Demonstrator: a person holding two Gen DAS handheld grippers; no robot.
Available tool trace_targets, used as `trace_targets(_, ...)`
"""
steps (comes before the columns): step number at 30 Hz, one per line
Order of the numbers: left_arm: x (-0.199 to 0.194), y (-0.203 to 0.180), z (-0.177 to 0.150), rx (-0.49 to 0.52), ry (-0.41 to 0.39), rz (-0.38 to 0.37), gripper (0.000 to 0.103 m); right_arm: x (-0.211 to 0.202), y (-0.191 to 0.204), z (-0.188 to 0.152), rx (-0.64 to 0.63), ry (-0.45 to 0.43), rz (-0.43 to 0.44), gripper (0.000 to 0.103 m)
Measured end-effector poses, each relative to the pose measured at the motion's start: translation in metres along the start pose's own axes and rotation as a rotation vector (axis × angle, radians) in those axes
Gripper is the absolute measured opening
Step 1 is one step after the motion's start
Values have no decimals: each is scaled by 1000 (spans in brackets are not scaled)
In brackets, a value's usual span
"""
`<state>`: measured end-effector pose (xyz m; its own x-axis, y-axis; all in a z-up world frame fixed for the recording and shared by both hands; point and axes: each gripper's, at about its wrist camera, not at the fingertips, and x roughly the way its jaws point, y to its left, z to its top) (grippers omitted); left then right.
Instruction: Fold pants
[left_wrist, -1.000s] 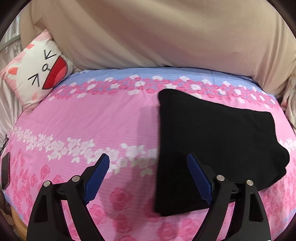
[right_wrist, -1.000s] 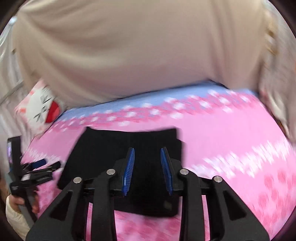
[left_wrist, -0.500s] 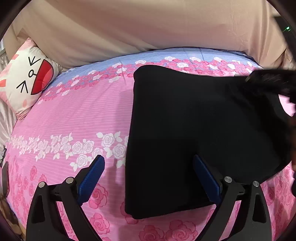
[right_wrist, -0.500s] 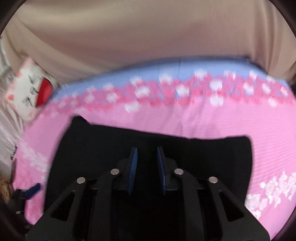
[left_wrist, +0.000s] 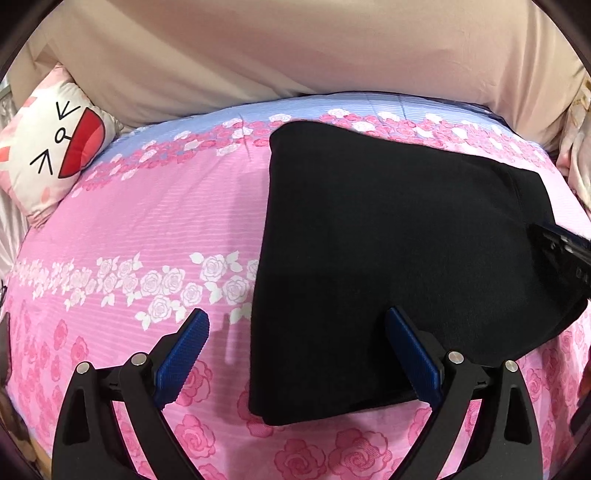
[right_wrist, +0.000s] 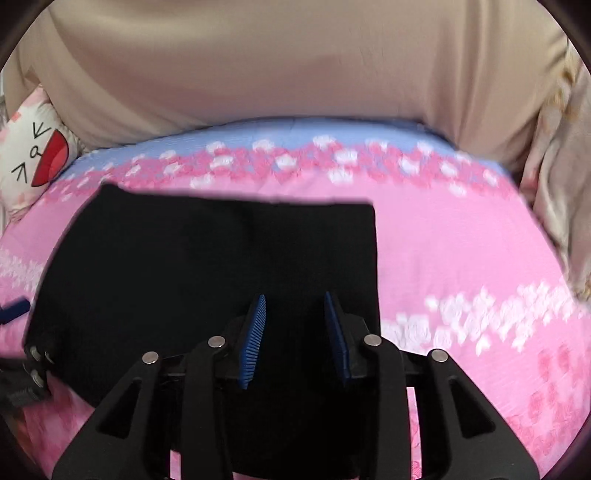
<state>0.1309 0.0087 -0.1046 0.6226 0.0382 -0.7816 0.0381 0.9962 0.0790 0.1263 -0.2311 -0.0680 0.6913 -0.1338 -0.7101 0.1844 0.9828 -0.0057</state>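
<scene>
Below you, the bed (left_wrist: 147, 229) fills both views, its pink rose-print cover running to a blue band at the far edge, with a beige sheet (left_wrist: 295, 48) rising behind it. On the bed, the pants (left_wrist: 388, 258) lie folded into a flat black block, right of the bed's middle in the left wrist view. Far left of the pants, a cat-face pillow (left_wrist: 55, 144) leans at the bed's far corner.

Your left gripper (left_wrist: 299, 354) hangs over the pants' near-left edge with its blue pads spread wide: one pad (left_wrist: 183, 354) sits over bare cover just left of the pants, the other over the black cloth. It grips nothing.

Your right gripper (right_wrist: 295, 332) hovers over the pants' near-right part. Its pads (right_wrist: 254, 339) stand a narrow gap apart with only black cloth showing behind; whether cloth is caught between them you cannot tell, as the view is blurred.
</scene>
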Motion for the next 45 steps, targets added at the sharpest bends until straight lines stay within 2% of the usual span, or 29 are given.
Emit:
trace_targets(2, 0, -1, 0, 1, -3, 15, 95, -28, -7, 1, 42, -49, 3, 32)
trace_targets(4, 0, -2, 0, 0, -2, 19, 95, -42, -4, -2, 31, -78, 25, 32)
trace_targets(5, 0, -2, 0, -3, -1, 20, 95, -44, -2, -6, -1, -67, 19, 32)
trace_targets(7, 0, -2, 0, -6, 1, 23, 95, -28, -3, -18, -63, -8, -52, 33)
trace_targets(8, 0, -2, 0, -6, 0, 23, 95, -18, -5, -23, -74, 15, -78, 42)
trace_targets(9, 0, -3, 0, -5, 1, 24, 95, -17, -12, -29, -50, -2, -81, 55)
trace_targets(10, 0, -4, 0, 0, 0, 30, 95, -20, -19, -31, -3, -9, -61, 58)
trace_targets(12, 0, -5, -1, 7, -2, 39, 95, -36, -25, -32, 56, -32, -18, 56)
trace_targets(14, 0, -4, -1, 2, -1, 40, 95, -48, -21, -34, 38, -68, -20, 56)
trace_targets(16, 0, -5, 0, -5, 5, 41, 95, -35, -16, -43, -46, -15, -51, 55)
trace_targets(18, -4, -2, 1, -12, 10, 23, 94, -30, -29, -50, 6, 7, 14, 57)
trace_targets(20, -14, 9, 3, -35, 8, -40, 94, -44, -46, -48, 121, 21, 108, 57)
trace_targets(24, -25, 56, 8, -171, 9, -155, 94, -65, -69, -42, 181, 15, 121, 71)
trace_targets(26, -12, 86, 14, -273, 61, -212, 94, -67, -82, -39, 230, 30, 168, 75)
trace_targets(29, 10, 117, 13, -419, 117, -245, 94, -57, -89, -38, 278, 75, 245, 79)
trace_targets(30, 15, 120, 13, -438, 134, -255, 94, -50, -90, -37, 294, 92, 279, 83)
trace_targets(33, 35, 119, 11, -478, 232, -389, 94, -23, -88, -35, 325, 175, 313, 86)
trace_targets(34, 41, 114, 10, -498, 263, -456, 94, -15, -86, -35, 339, 201, 330, 86)
trace_targets(35, 43, 109, 10, -497, 278, -488, 94, -8, -86, -36, 355, 219, 353, 86)
trace_targets(36, 47, 104, 12, -478, 296, -503, 94, -3, -83, -35, 364, 214, 372, 92)
trace_targets(38, 44, 86, 19, -385, 260, -423, 95, 1, -77, -31, 358, 213, 374, 92)
trace_targets(40, 47, 73, 22, -342, 257, -400, 98, 8, -72, -29, 372, 211, 405, 92)
trace_targets(43, 52, 60, 31, -277, 248, -418, 98, 15, -66, -24, 377, 203, 426, 94)
trace_targets(45, 53, 51, 33, -240, 251, -446, 96, 23, -59, -20, 368, 200, 440, 89)
